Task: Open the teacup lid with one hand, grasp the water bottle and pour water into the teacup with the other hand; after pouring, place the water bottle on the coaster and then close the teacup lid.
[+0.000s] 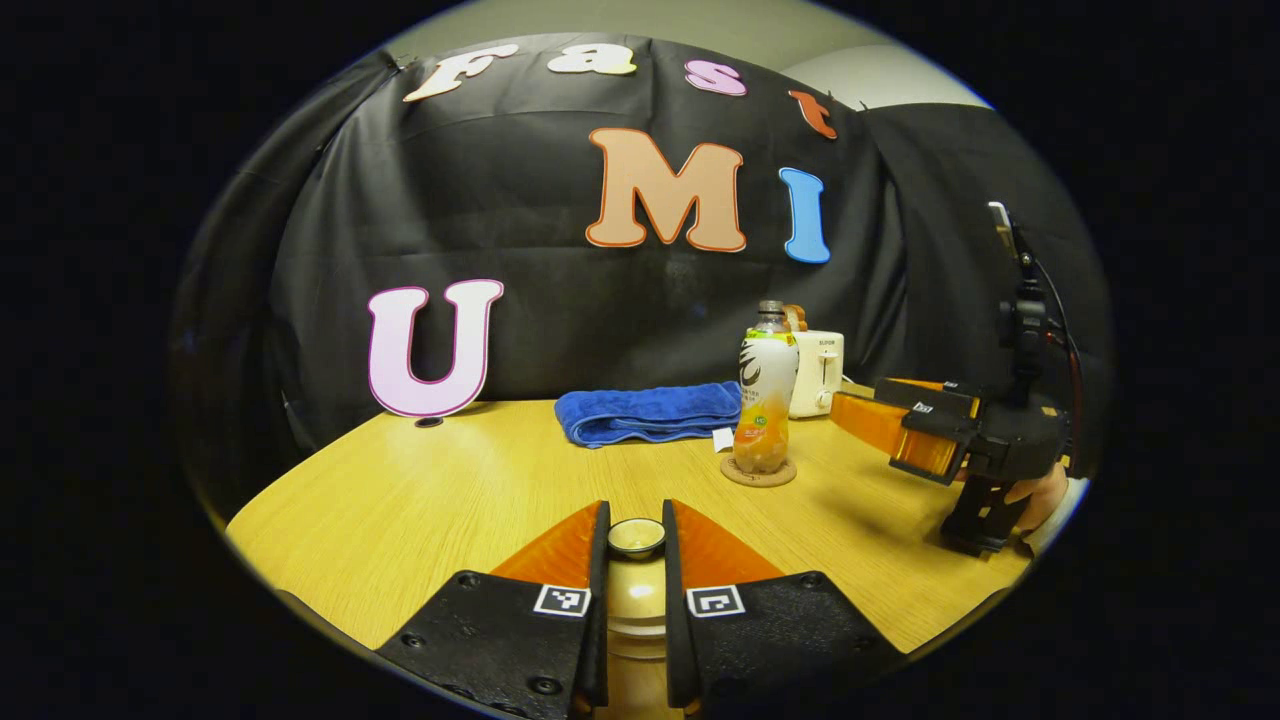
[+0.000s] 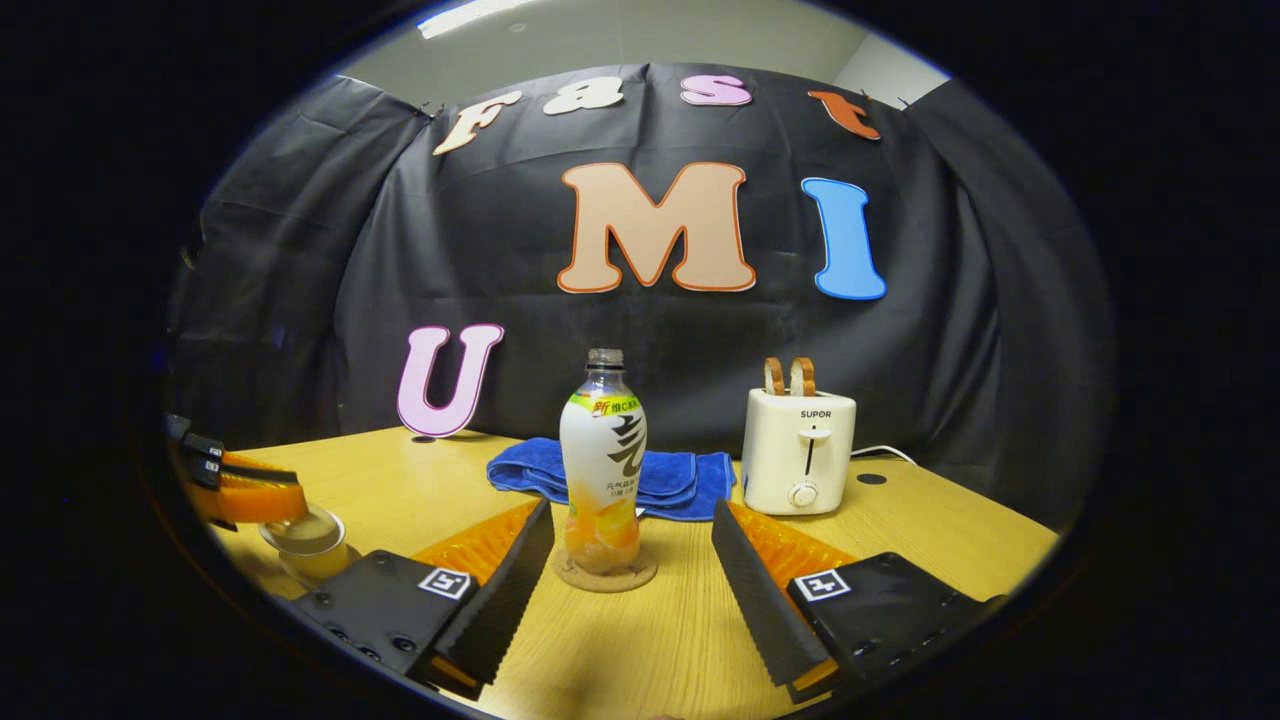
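Left tongs [image 1: 636, 545] sit clamped on the knob of the teacup lid [image 1: 637, 537], a finger pressing each side; the pale teacup [image 1: 636, 610] body shows in the gap below. In the right gripper view those same tongs reach in from the left edge, with the lid tilted above the teacup at the counter's near left. Whether the lid is seated or raised off the rim I cannot tell. Likely reason for the hold: the lid is this hand's job, leaving the other free for pouring.

Right tongs [image 2: 632, 560] stand spread wide, touching nothing, lined up square with the water bottle [image 2: 603, 460], which stands just beyond the fingertips. The left gripper view shows that gripper off to the right, held by a hand [image 1: 1040, 497], pointing at the bottle.

Bottle is upright on the round cork coaster [image 2: 605, 574], cap on, orange drink in the lower part. Judgement: either the approach to grasp it, or it has just been set down; these frames don't settle which.

Surface: light wood-grain counter [image 2: 660, 650], smooth, glare patches. Behind the bottle lies a folded blue towel [image 2: 540, 465]; right of it a white 2-slot toaster [image 2: 799, 450] with toast up, cord trailing off. Black cloth wall behind, pale ceiling above.
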A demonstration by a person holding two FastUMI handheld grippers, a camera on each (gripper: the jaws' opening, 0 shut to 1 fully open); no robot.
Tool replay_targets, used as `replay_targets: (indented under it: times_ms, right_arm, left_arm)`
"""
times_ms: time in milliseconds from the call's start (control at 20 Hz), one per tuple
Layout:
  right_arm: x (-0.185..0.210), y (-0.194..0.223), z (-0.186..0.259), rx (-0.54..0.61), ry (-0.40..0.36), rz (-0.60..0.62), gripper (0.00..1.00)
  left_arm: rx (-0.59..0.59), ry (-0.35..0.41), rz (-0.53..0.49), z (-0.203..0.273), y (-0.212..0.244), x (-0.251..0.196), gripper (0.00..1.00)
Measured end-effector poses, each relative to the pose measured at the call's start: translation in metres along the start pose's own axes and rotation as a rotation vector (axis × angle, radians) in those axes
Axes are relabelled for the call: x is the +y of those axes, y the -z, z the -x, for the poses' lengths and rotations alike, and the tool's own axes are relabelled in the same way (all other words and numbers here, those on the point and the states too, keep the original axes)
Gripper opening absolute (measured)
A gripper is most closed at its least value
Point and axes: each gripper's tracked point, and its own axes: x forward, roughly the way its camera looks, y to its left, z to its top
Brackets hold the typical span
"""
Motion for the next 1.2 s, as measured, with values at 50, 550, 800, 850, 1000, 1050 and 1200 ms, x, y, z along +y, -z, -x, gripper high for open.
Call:
replay_targets:
  times_ms: [50, 550, 800, 850, 1000, 1050, 1200]
  right_arm:
    - [0.001, 0.0, 0.0, 0.0, -0.002, 0.001, 0.96]
    - [0.002, 0.002, 0.005, 0.013, -0.002, 0.019, 1.0]
    - [0.007, -0.003, 0.018, 0.002, 0.007, -0.002, 1.0]
    - [0.008, -0.001, 0.023, 0.005, 0.011, -0.011, 1.0]
    - [0.013, 0.008, 0.038, 0.028, 0.02, -0.039, 0.96]
    - [0.015, 0.012, 0.043, 0.038, 0.023, -0.044, 0.96]
    - [0.014, 0.017, 0.057, 0.038, 0.043, -0.062, 0.96]
  left_arm:
    - [0.0, -0.001, -0.007, 0.0, 0.001, 0.0, 0.2]
    - [-0.009, -0.004, -0.039, 0.002, 0.005, -0.005, 0.28]
    - [-0.088, -0.073, -0.039, 0.009, -0.007, 0.01, 0.89]
    - [-0.106, -0.097, -0.04, 0.012, -0.01, 0.015, 0.93]
    - [-0.144, -0.158, -0.033, 0.017, -0.016, 0.027, 0.92]
    - [-0.152, -0.174, -0.028, 0.019, -0.017, 0.029, 0.93]
    - [-0.17, -0.203, -0.012, 0.025, -0.019, 0.032, 0.93]
